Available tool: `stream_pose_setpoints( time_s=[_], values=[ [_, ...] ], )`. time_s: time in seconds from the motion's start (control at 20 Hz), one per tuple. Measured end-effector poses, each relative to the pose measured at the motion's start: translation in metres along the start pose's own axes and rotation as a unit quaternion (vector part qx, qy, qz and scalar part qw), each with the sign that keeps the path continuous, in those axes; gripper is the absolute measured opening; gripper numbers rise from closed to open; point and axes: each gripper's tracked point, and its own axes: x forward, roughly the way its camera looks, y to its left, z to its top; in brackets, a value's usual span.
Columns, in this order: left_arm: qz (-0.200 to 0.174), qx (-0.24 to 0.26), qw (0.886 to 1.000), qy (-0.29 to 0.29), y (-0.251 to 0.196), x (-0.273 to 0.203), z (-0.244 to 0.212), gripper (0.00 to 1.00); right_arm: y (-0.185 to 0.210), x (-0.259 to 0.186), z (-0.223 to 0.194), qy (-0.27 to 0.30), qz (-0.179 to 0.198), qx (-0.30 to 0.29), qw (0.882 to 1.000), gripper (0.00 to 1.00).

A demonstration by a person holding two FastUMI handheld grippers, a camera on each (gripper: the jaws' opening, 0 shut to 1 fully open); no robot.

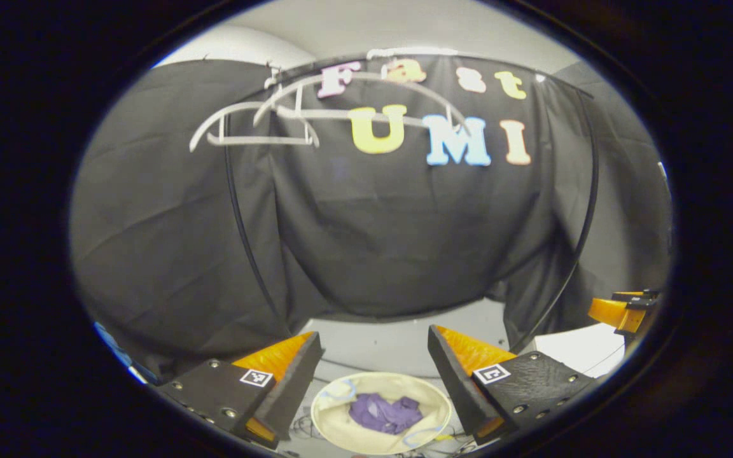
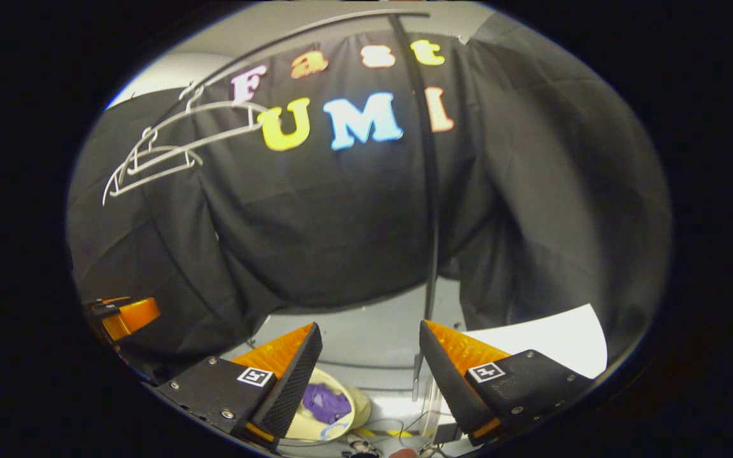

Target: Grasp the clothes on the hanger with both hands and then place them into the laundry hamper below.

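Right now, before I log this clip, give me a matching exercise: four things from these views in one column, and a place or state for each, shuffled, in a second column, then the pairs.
Things:
1. crumpled purple garment
2. round cream fabric laundry hamper
3. bare white plastic hangers
4. left gripper

Places or states:
A. hanging high against the black cloth, nothing on them
B. open, with nothing between its fingers
C. lying inside the hamper
D. on the floor, below both grippers

Pairs: 1-C, 2-D, 3-A, 4-B

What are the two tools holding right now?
Nothing. The left tool and the right tool are both open and empty; the purple garment lies in the hamper.
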Motion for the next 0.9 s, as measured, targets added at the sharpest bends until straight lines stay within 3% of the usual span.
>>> stream_pose_setpoints(
  time_s=[0.1,0.15,0.4,0.45,0.5,0.55,0.65,0.75,0.9],
  values=[
    [0.0,0.003,0.999,-0.044,-0.022,-0.02,0.049,1.0,-0.024,-0.012,0.025,-0.04,-0.013,-0.002,0.999,0.95],
    [-0.002,0.006,0.998,-0.061,-0.033,-0.034,0.069,1.0,-0.034,-0.019,0.039,-0.058,-0.017,-0.001,0.998,0.91],
    [-0.04,0.008,0.992,-0.121,-0.086,-0.087,0.137,1.0,-0.084,-0.063,0.116,-0.158,-0.048,-0.013,0.986,1.0],
    [-0.052,0.008,0.99,-0.131,-0.095,-0.094,0.144,1.0,-0.094,-0.07,0.128,-0.176,-0.058,-0.016,0.983,0.91],
    [-0.062,0.008,0.988,-0.143,-0.105,-0.098,0.15,1.0,-0.101,-0.076,0.139,-0.189,-0.068,-0.017,0.98,0.91],
    [-0.07,0.008,0.985,-0.157,-0.108,-0.104,0.16,1.0,-0.108,-0.083,0.15,-0.2,-0.077,-0.015,0.977,0.95],
    [-0.076,0.008,0.98,-0.186,-0.104,-0.121,0.183,1.0,-0.109,-0.093,0.163,-0.225,-0.097,-0.007,0.97,0.91],
    [-0.068,0.013,0.976,-0.209,-0.09,-0.138,0.2,1.0,-0.12,-0.112,0.17,-0.245,-0.131,-0.004,0.96,0.95],
    [-0.065,-0.02,0.972,-0.226,-0.069,-0.147,0.199,1.0,-0.12,-0.136,0.169,-0.265,-0.15,-0.011,0.952,0.95]
  ],
)
